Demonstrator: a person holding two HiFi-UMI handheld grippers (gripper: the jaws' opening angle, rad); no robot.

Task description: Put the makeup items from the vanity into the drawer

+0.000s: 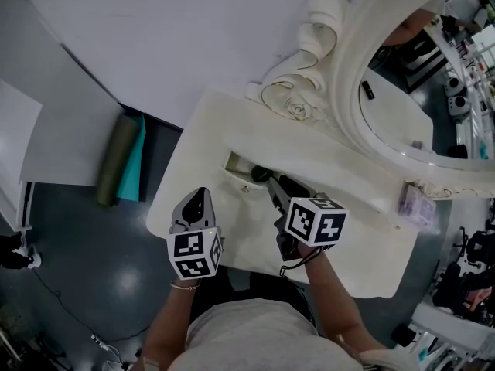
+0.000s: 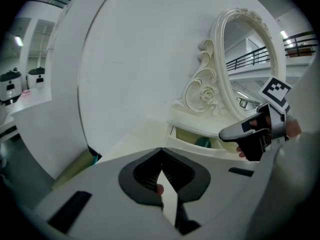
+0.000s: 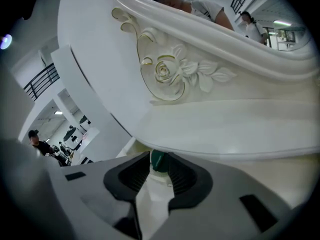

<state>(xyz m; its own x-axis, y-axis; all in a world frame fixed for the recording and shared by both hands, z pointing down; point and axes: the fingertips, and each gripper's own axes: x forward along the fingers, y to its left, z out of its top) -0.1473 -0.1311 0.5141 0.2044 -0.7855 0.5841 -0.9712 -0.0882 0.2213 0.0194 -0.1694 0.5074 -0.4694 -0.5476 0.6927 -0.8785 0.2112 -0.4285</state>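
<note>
Makeup item [image 2: 203, 142]: a small round green piece. It lies inside the open drawer [image 1: 234, 163], straight ahead of the right claw [image 3: 159, 162], and shows in the gap between its two tips. No letters can be read on it.
Right claw: the jaws stand apart, rather wide. The pads do not press on the makeup item, so this claw holds nothing. It points down into the drawer.
Left claw [image 2: 161, 151]: the jaws meet at the tips with nothing between them. It hangs over the vanity top [image 1: 363, 242], to the left of the right claw and a little short of the drawer.
Drawer: open, under the tips of the right claw, ahead and to the right of the left claw.
Packet [image 1: 418, 203]: a small pale purple packet on the vanity top, well to the right of the right claw, just beside the foot of the mirror [image 1: 348, 91]. Its print is too small to read.
Marker cubes: the left cube [image 1: 193, 255] and the right cube [image 1: 315, 221] carry black-and-white square patterns, not words.
Carved rose [image 3: 165, 70]: cream with thin gold lines, on the mirror frame, above and beyond the right claw.
Rolls: an olive roll [image 1: 116, 159] and a teal roll [image 1: 133, 165] lie side by side on the floor, to the left of the left claw.
</note>
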